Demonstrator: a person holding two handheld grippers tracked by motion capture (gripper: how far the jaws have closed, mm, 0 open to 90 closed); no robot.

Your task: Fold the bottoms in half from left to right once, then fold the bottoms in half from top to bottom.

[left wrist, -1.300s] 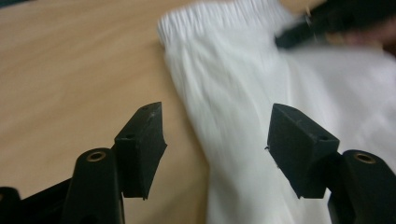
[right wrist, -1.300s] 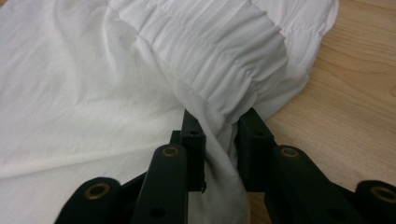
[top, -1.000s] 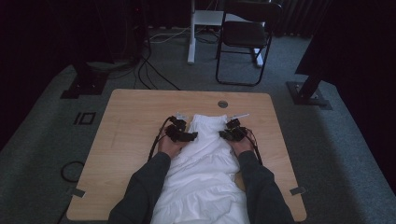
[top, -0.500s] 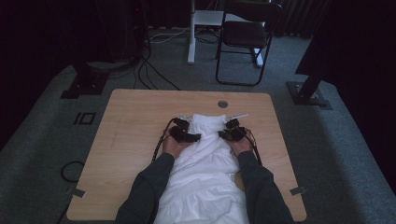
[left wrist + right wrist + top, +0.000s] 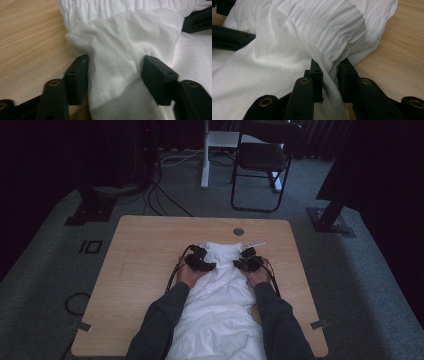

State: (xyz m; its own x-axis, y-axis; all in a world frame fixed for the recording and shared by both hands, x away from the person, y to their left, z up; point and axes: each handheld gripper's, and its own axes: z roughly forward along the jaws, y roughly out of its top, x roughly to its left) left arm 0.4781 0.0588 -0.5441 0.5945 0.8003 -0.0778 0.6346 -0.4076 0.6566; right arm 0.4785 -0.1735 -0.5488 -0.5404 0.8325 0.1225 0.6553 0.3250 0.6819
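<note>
The left tool has a fold of the white garment between its jaws, which have just been closing; both pads seem to touch the cloth, though I cannot tell if they press it. The right tool is narrow and pinches the garment's gathered elastic band. The gripper views give this close detail. The high view places the left tool and right tool at the two far corners of the garment, which lies along the middle of the wooden surface, with the person's sleeves beside it and a chair beyond. No writing can be read.
</note>
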